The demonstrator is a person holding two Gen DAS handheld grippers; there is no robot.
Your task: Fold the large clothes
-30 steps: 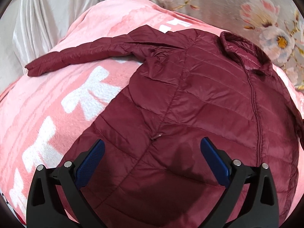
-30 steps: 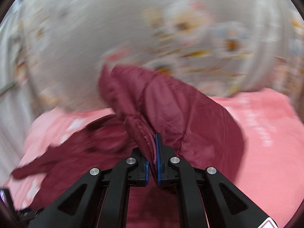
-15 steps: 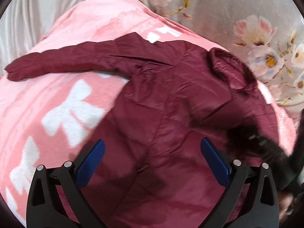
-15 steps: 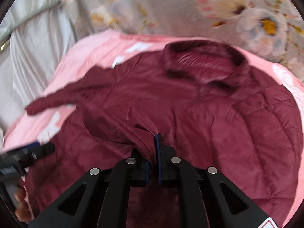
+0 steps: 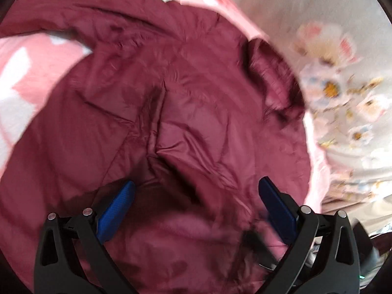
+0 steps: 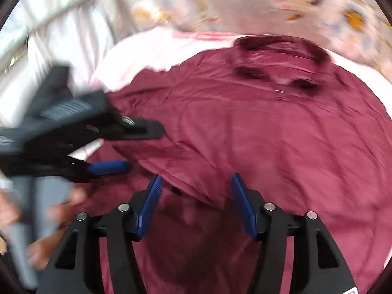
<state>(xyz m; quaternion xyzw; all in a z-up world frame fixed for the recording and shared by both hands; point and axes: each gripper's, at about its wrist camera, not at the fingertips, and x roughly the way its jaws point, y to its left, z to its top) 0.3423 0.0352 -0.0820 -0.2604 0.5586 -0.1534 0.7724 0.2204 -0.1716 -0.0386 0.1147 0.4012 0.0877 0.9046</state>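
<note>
Right wrist view blurs jacket; left gripper hides its sleeve.

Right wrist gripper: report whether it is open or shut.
Open. The right gripper's blue pads stand apart over the maroon puffer jacket, gripping nothing.

Maroon jacket on pink white-patterned blanket; floral grey sheet.

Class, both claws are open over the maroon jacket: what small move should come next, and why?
Probably send the left claw to the spread sleeve: the jacket's right side already lies folded over, and the right claw holds nothing.
</note>
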